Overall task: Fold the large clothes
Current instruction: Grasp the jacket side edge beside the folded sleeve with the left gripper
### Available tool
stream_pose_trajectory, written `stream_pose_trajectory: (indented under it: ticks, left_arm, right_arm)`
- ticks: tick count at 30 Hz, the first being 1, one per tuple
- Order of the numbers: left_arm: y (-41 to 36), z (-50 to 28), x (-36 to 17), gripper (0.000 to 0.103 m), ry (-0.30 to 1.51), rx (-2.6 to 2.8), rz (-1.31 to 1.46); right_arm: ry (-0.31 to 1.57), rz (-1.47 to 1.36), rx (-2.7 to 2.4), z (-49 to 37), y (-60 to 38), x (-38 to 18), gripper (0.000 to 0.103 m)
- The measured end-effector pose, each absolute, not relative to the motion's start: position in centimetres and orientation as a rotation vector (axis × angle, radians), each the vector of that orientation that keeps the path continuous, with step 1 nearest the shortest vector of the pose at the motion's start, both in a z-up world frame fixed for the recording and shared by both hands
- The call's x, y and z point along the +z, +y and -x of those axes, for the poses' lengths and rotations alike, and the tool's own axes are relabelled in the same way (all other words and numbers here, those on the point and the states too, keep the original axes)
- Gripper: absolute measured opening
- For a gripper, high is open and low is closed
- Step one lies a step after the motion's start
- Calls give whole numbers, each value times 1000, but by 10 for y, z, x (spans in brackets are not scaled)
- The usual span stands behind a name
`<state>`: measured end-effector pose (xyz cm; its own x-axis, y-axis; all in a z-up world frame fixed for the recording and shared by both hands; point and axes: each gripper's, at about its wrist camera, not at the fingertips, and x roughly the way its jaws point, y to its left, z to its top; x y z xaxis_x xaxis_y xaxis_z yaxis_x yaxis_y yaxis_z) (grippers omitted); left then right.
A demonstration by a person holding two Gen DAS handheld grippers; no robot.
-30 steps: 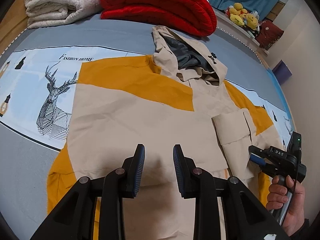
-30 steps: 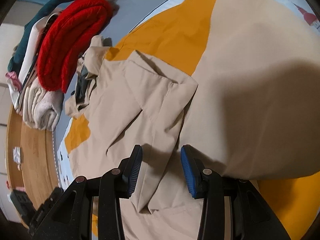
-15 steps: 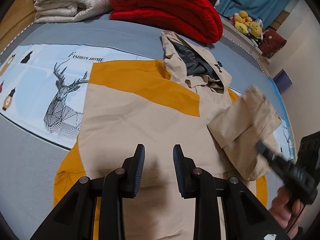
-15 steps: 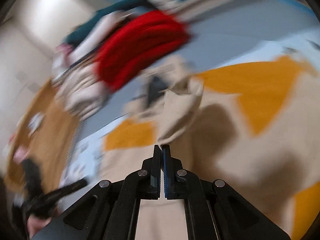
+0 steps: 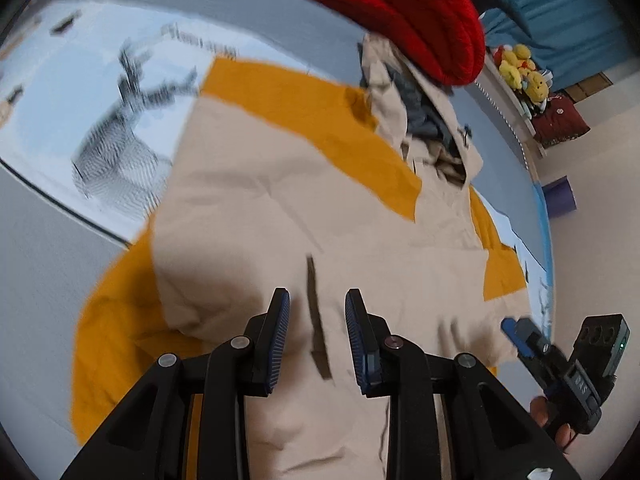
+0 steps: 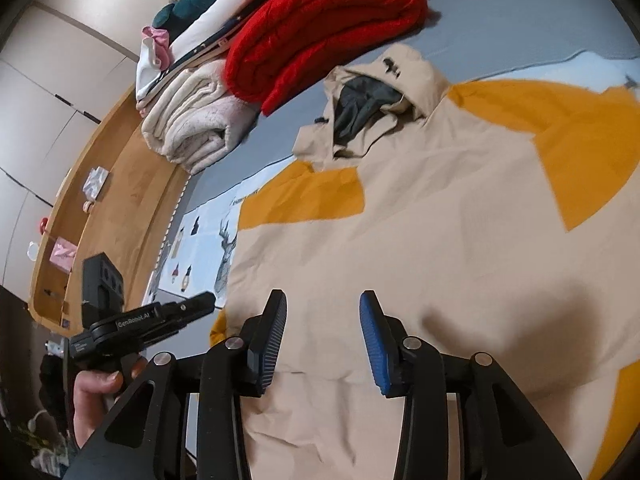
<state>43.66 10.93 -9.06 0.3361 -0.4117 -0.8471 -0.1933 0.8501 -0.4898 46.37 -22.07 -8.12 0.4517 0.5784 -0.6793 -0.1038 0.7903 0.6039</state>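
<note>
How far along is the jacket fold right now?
Early. The jacket lies spread flat on the bed, hood toward the red blanket. Right gripper, which has just been opening, and left gripper hold nothing. All main folds remain.

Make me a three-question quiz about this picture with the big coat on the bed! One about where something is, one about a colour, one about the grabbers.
1. Where is the red quilt?
A. Beyond the jacket's hood
B. On the floor
C. Under the jacket

2. What colour are the jacket's patches?
A. Green
B. Orange-yellow
C. Purple

3. What is the right gripper doing?
A. Pinching a sleeve
B. Holding a toy
C. Open, holding nothing

Key: 1 A, it lies folded past the hood; 2 B, orange-yellow panels show on beige; 3 C, its jaws have just been opening, nothing between them.
</note>
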Motion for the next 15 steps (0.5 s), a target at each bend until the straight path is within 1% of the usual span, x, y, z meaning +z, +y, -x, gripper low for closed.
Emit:
stream_pose_trajectory:
  ticks: [5,11,13,14,15]
  left_arm:
    - [91,-436,-129,27,1375,-205,652]
    - [75,-433,-147,27,1431,-208,659]
    - [70,-432,-148,25,1438,-215,647]
    - [68,-431,-147,21,1430,-209,636]
    - [67,-432,-145,4,1420,-207,629]
  right_arm:
    - [979,-511,254,-463,-251,-74,40]
    - [927,-610,19,-461,-307,-72,40]
    - [909,-643,-47,-459,-324,-72,40]
    - [902,-656,-71,-458,-331,-71,40]
    - [893,-670,-102,-457,-339,-71,40]
